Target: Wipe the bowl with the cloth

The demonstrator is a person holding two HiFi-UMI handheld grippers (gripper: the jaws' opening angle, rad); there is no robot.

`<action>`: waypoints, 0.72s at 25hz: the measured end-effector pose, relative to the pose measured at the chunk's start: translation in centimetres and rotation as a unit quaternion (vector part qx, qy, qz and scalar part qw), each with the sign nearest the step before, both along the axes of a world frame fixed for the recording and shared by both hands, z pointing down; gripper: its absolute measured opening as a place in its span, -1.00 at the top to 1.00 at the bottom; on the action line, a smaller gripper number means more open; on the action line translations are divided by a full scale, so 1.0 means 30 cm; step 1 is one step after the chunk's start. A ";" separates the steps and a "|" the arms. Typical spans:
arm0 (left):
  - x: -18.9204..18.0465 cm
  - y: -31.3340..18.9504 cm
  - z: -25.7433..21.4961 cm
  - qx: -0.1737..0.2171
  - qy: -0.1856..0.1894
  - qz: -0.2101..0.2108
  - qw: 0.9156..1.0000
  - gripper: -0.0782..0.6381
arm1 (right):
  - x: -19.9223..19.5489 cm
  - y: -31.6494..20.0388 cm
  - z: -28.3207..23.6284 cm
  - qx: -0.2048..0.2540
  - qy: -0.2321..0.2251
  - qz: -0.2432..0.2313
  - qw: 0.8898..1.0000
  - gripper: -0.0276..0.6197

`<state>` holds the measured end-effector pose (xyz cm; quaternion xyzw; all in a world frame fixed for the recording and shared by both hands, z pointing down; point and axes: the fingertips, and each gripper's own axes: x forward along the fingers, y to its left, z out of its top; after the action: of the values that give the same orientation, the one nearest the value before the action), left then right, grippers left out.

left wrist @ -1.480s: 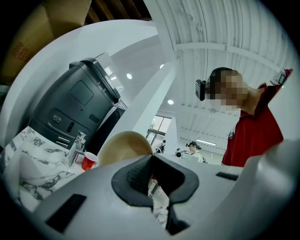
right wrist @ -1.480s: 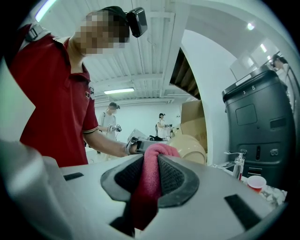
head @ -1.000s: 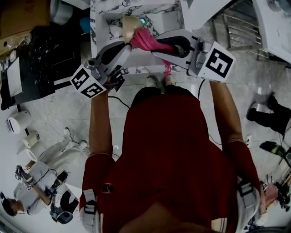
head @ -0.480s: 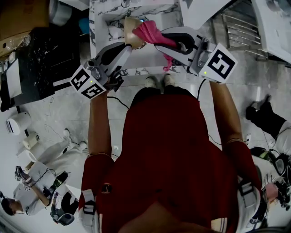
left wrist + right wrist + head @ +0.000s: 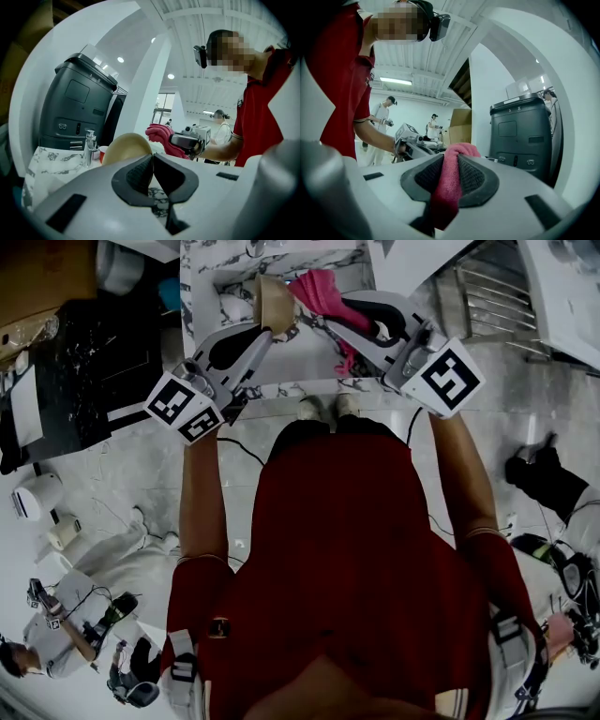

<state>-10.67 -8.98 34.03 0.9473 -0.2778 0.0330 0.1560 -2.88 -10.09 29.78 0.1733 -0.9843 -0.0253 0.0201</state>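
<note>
The left gripper [image 5: 152, 158] has its jaws almost together on the rim of the beige bowl [image 5: 275, 304], which it holds tilted above the marble counter [image 5: 199, 296]. The pinched edge itself is hidden. The right gripper [image 5: 450, 161] is clamped on the pink cloth [image 5: 449, 187], just beside the bowl; whether they touch is unclear.

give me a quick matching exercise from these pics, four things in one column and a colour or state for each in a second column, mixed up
Things:
1. bowl
2. cloth
3. left claw
4. tall machine

Colour or state:
a. dark grey
b. pink, pinched in the right claw
c. tan
d. shut on the bowl's rim

Pairs: 1-c, 2-b, 3-d, 4-a
</note>
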 end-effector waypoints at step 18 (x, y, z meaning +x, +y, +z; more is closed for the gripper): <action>0.005 -0.100 0.254 0.020 -0.280 0.011 0.960 0.73 | 0.008 -0.080 0.143 -0.003 0.073 0.108 0.991 0.64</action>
<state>-10.53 -11.96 41.65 0.9058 -0.3008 0.2936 0.0529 -2.64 -12.49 34.07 0.2762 -0.9559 -0.0325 0.0948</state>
